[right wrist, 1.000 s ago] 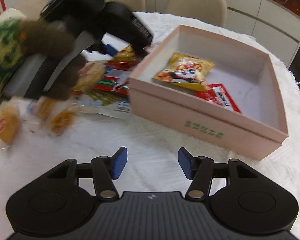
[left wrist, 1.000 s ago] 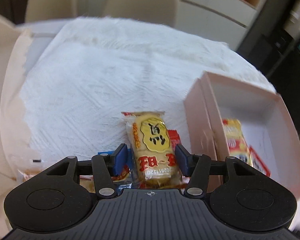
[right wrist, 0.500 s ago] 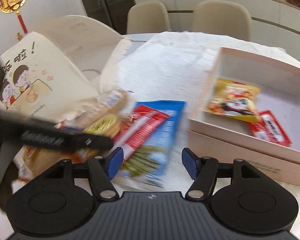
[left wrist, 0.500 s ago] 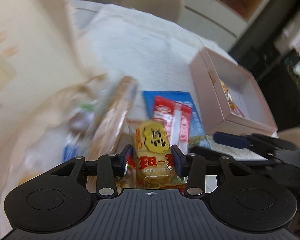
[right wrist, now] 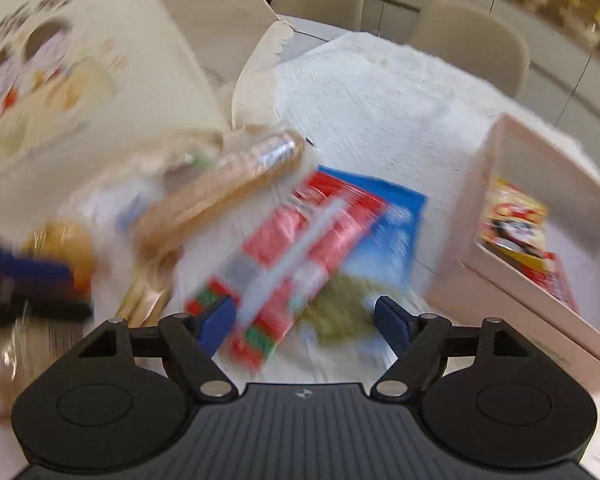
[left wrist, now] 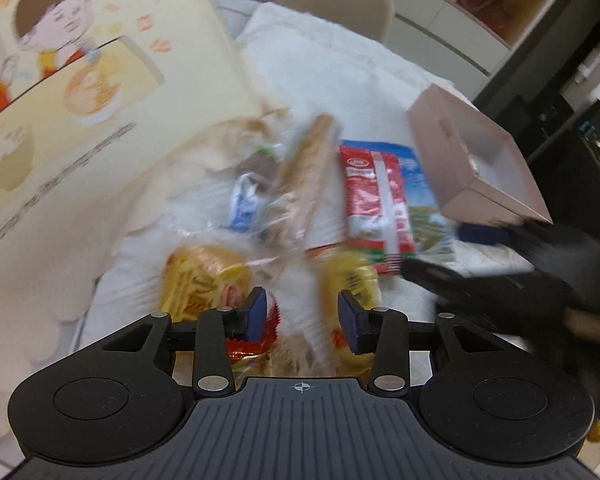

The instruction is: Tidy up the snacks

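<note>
My left tongs (left wrist: pixel 302 314) part open, nothing clamped; blurred yellow snacks (left wrist: pixel 204 276) lie under tips. My right tongs (right wrist: pixel 305 314) spread wide, empty, over near end of red packet (right wrist: pixel 288 256), which lies on blue packet (right wrist: pixel 384 220). Long biscuit roll (right wrist: pixel 224 192) left of them, touching pile. Pink box (right wrist: pixel 512 300) at right side of table, close beside blue packet; yellow packet (right wrist: pixel 514 220) inside. I see bare white cloth (right wrist: pixel 380 100) toward far edge. Big printed bag (right wrist: pixel 80 60) crowds left edge.
</note>
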Demonstrator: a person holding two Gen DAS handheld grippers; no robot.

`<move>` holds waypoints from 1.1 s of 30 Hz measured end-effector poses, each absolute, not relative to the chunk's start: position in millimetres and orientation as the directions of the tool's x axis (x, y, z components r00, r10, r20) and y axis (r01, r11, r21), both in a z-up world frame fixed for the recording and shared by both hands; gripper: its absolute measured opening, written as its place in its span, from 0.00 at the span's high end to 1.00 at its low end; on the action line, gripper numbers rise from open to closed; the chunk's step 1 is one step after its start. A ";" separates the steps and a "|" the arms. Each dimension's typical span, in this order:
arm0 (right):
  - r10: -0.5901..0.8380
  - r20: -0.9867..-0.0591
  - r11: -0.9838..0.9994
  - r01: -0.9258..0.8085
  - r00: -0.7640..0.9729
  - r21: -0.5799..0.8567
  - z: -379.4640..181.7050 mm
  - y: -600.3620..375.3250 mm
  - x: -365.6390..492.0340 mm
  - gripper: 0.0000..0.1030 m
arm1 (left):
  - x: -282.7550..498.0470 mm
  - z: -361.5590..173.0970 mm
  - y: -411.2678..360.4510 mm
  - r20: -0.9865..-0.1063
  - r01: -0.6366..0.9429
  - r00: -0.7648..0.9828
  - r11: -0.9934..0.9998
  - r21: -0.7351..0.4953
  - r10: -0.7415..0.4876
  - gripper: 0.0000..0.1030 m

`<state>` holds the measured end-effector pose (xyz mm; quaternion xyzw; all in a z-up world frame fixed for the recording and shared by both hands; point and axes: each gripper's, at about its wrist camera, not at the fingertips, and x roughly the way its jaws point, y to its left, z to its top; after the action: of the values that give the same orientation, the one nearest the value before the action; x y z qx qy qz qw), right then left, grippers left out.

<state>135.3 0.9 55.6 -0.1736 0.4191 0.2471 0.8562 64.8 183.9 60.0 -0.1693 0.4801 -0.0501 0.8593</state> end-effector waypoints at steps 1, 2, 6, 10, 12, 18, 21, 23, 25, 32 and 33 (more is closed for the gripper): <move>0.306 -0.792 0.813 -0.578 0.528 -0.071 61.7 -4.3 121.9 0.25 | 63.1 58.9 188.9 -0.800 -0.085 0.538 0.927 -0.364 -0.265 0.58; 0.341 -0.791 0.807 -0.589 0.507 -0.029 66.1 -8.0 112.7 0.25 | 61.8 59.3 193.7 -0.790 -0.091 0.543 0.916 -0.391 -0.283 0.58; 0.459 -0.805 0.787 -0.593 0.376 0.172 64.1 -5.1 90.4 0.28 | 59.6 70.6 202.0 -0.771 -0.108 0.561 0.897 -0.428 -0.301 0.58; 0.402 -0.853 0.787 -0.601 0.334 0.136 43.3 14.3 84.6 0.65 | 65.4 89.1 190.5 -0.759 -0.044 0.561 0.904 -0.426 -0.330 0.58; 0.394 -0.844 0.798 -0.591 0.365 0.118 48.1 3.7 83.4 0.77 | 69.3 93.2 179.6 -0.755 0.003 0.551 0.906 -0.423 -0.354 0.58; 0.242 -0.845 0.887 -0.462 0.477 -0.007 49.2 -59.8 102.7 0.83 | 87.6 67.5 131.3 -0.841 0.097 0.472 0.963 -0.250 -0.266 0.58; 0.245 -0.840 0.899 -0.438 0.484 0.009 47.4 -91.6 102.0 0.80 | 92.4 50.6 117.5 -0.875 0.092 0.459 0.988 -0.121 -0.150 0.56; 0.259 -0.839 0.903 -0.427 0.479 0.035 43.4 -106.8 98.5 0.65 | 94.6 43.3 115.4 -0.884 0.072 0.450 0.992 -0.105 -0.127 0.53; 0.272 -0.837 0.908 -0.415 0.474 0.060 39.2 -116.9 96.1 0.49 | 98.1 38.6 115.1 -0.888 0.055 0.441 0.992 -0.113 -0.126 0.52; 0.282 -0.821 0.906 -0.421 0.496 0.056 35.5 -121.9 89.0 0.44 | 87.7 54.9 112.1 -0.845 0.044 0.482 0.969 -0.241 -0.232 0.60; 0.271 -0.806 0.907 -0.420 0.526 0.031 38.5 -117.2 89.3 0.44 | 80.4 60.8 111.1 -0.838 0.041 0.491 0.967 -0.250 -0.238 0.60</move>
<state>89.3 -117.2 38.5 -0.0836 0.4444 0.1986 0.8695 80.4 111.1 60.8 -0.0988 0.4977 -0.0814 0.8579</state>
